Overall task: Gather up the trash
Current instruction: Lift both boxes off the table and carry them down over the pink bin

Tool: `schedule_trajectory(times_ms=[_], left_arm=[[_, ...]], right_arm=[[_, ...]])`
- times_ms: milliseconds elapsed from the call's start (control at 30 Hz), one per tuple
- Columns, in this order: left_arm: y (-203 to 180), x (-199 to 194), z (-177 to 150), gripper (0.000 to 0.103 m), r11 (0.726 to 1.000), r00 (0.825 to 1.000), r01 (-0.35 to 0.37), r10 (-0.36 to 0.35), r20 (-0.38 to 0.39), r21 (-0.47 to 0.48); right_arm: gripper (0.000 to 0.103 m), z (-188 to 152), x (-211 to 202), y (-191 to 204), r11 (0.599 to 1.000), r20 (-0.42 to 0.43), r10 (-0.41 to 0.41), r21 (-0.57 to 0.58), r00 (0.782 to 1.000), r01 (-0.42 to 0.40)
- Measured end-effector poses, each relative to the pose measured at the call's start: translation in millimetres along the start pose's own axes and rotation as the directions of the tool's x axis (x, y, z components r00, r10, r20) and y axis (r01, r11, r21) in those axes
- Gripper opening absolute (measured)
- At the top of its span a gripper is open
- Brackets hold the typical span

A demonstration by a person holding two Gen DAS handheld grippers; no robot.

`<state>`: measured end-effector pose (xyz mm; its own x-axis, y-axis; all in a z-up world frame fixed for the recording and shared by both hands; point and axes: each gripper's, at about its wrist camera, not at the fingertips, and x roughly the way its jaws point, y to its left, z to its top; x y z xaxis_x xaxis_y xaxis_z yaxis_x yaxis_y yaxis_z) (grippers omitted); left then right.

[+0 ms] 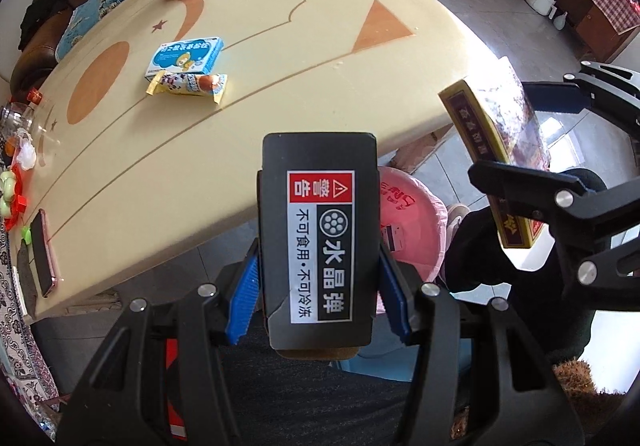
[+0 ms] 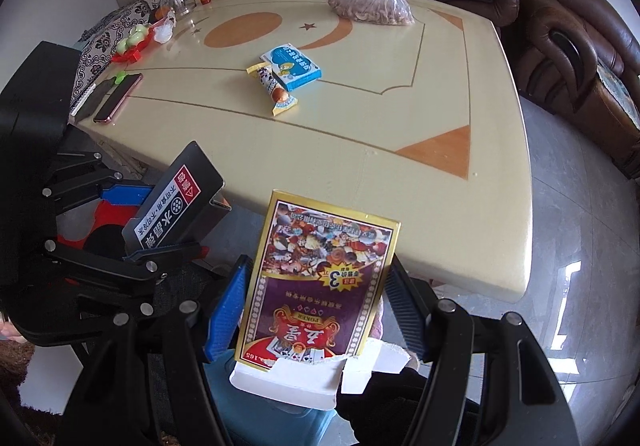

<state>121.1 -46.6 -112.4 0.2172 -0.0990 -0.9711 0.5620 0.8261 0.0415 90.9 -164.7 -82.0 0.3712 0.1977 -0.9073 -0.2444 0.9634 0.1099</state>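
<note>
Between its blue pads the left gripper [image 1: 316,282] pinches a black cardboard box with a warning label [image 1: 318,242], and the right gripper [image 2: 316,306] pinches a gold-edged playing-card box with a torn flap [image 2: 316,278], both off the cream table's [image 2: 400,173] edge. The pink-lined bin [image 1: 416,221] lies below; an early release could miss it.

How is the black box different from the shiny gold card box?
The black box is plain black with a white, red and black warning label; the card box is gold-edged with colourful pictures. The black box looks narrower and thicker; the card box looks wider and flatter. The card box has a torn-open white flap at one end; no tear shows on the black box. Both are clamped in tongs beside the table's edge: black box in the left tongs, card box in the right tongs.
</note>
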Motion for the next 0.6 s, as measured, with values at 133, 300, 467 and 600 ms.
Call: schedule_trajectory(times_ms=[133,300,467,600], left_arm=[[-7,18,-11,0.053,1.000,1.000,0.019,-0.019,-0.016,0.005],[-15,37,-23,0.053,0.999,0.999,0.045,-0.044,-0.026,0.009],[-18,64,-37,0.053,0.991,0.990,0.135,-0.136,-0.046,-0.020],[-18,89,-46,0.053,0.989,0.987,0.135,-0.139,-0.075,-0.059]], right_arm=[[0.065,-15,13,-2,1.000,-0.011,0.001,0.018,1.000,-0.001],[0.065,-33,27,-3,0.999,-0.012,-0.008,0.034,1.000,0.009],[0.065,-52,43,-3,0.999,-0.007,-0.019,0.050,1.000,0.019],[0.065,-70,68,-5,0.996,-0.025,-0.018,0.090,1.000,0.020]])
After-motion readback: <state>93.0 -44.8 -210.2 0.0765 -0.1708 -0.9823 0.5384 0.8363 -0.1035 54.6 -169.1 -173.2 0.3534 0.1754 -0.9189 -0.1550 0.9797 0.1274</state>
